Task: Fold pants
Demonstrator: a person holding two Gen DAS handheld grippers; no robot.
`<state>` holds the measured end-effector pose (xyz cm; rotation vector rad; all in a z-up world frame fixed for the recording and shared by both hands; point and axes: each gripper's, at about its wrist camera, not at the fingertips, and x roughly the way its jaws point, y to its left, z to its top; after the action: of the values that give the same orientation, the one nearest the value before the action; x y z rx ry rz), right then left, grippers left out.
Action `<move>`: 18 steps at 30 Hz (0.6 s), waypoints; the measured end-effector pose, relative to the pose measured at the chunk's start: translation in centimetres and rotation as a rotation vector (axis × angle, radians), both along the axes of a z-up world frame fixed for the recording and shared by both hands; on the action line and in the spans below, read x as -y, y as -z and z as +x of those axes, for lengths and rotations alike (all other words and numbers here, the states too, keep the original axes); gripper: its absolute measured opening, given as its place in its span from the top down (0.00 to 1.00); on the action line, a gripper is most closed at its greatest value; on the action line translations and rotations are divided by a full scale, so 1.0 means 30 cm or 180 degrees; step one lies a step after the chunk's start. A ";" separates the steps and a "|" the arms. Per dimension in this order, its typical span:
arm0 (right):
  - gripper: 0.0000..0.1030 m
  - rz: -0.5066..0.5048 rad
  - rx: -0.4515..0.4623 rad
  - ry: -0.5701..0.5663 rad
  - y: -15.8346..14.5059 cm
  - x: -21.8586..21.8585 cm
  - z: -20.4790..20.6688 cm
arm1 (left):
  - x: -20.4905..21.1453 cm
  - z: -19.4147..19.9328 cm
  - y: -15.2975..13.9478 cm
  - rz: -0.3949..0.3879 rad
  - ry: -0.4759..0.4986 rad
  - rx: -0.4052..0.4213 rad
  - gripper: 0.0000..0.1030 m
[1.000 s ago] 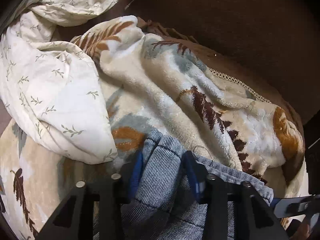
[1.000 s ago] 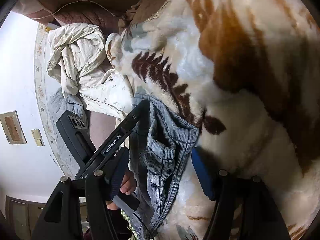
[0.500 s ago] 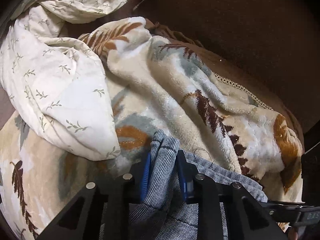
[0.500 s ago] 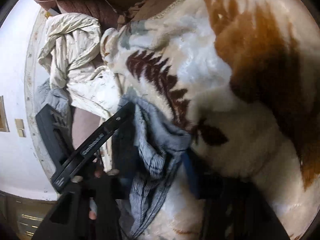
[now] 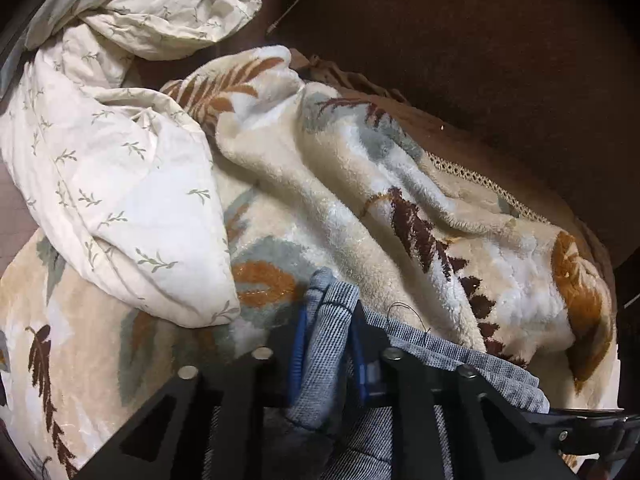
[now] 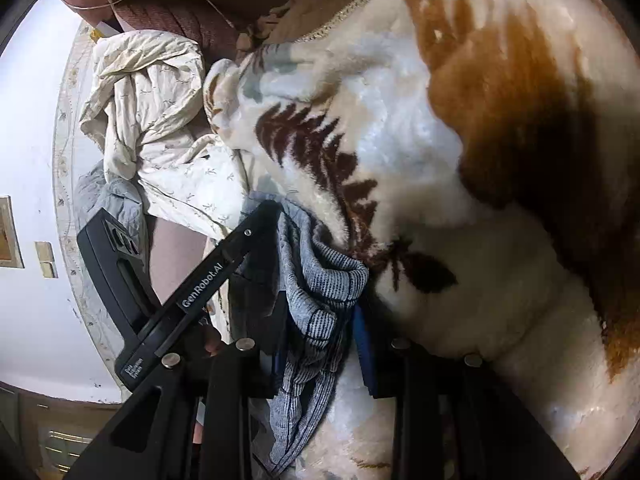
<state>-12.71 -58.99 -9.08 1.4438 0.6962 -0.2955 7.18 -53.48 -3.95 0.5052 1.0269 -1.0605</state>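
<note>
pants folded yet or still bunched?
Bunched. The grey pants are a crumpled wad between both grippers, left gripper closing on a gathered ridge, lying on the fleece blanket.

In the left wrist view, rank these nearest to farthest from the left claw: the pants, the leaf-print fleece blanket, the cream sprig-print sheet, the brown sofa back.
1. The pants: between the closing jaws of the left claw.
2. The fleece blanket: directly under and just beyond the pants.
3. The cream sheet: bunched to the left, lying on the blanket.
4. The brown sofa back: top right, behind everything.
</note>
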 end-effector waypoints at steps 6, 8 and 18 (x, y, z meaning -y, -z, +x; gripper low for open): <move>0.73 -0.0262 0.0115 -0.0073 -0.084 -0.024 0.005 | -0.069 0.027 -0.090 -0.0262 -0.0106 -0.0155 0.85; 0.74 -0.0381 0.0173 -0.0125 -0.122 -0.042 0.010 | -0.105 0.041 -0.134 -0.0381 -0.0146 -0.0204 0.85; 0.75 -0.1023 0.0589 -0.0568 -0.319 -0.198 0.043 | -0.370 0.075 -0.365 -0.0924 -0.0220 -0.0183 0.85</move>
<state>-11.43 -53.06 0.47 1.0800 0.5917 -0.1253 9.42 -42.37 7.01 0.2035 0.9144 -1.1448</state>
